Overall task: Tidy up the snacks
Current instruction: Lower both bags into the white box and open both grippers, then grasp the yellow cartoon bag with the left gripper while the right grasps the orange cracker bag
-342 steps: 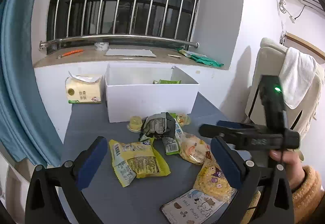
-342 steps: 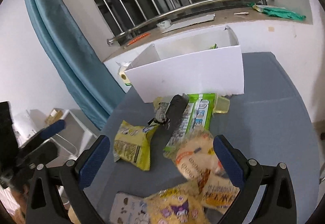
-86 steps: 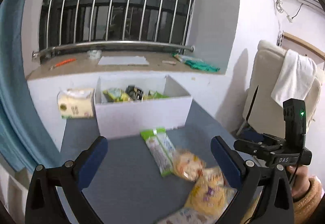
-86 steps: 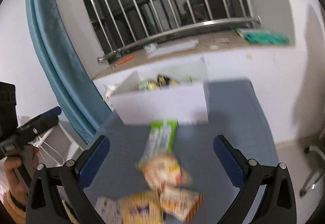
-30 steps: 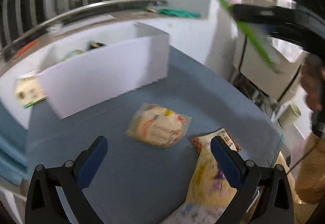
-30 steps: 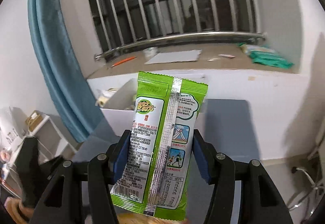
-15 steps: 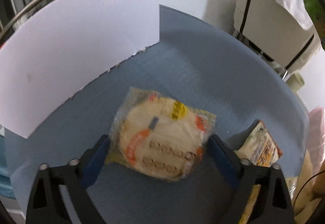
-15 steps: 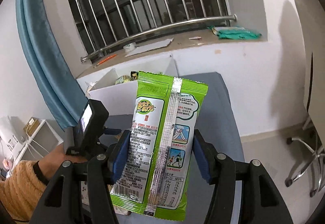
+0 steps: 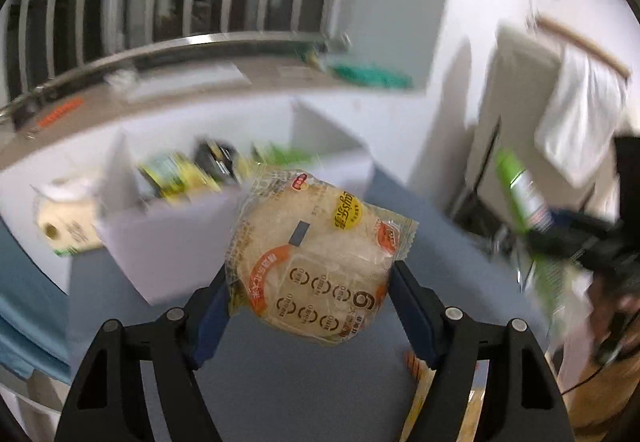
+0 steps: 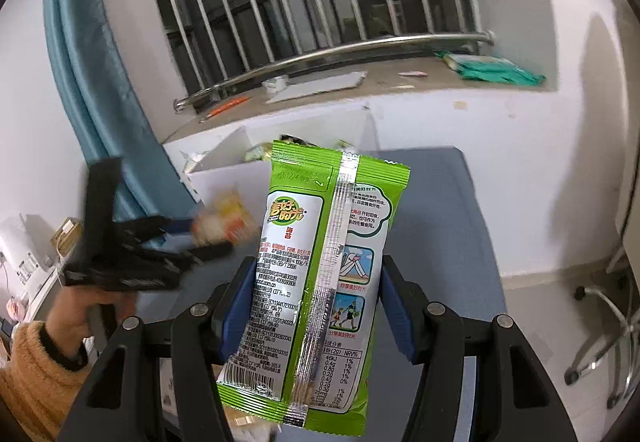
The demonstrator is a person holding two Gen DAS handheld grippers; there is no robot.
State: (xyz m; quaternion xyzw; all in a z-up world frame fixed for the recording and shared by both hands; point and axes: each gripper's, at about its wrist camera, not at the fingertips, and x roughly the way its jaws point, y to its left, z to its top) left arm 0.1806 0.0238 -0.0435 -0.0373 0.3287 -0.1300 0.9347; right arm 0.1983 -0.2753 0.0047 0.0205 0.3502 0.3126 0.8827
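Left wrist: round snack pack (image 9: 316, 262) clamped between hand-held gripper (image 9: 310, 306) fingers.

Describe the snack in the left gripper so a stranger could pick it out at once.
Start at the white box below the barred window; in front of it the left gripper is shut on a round pale rice-cake packet. Its clear wrapper with an orange arc and yellow sticker differs from the long green seaweed packet in the right gripper.
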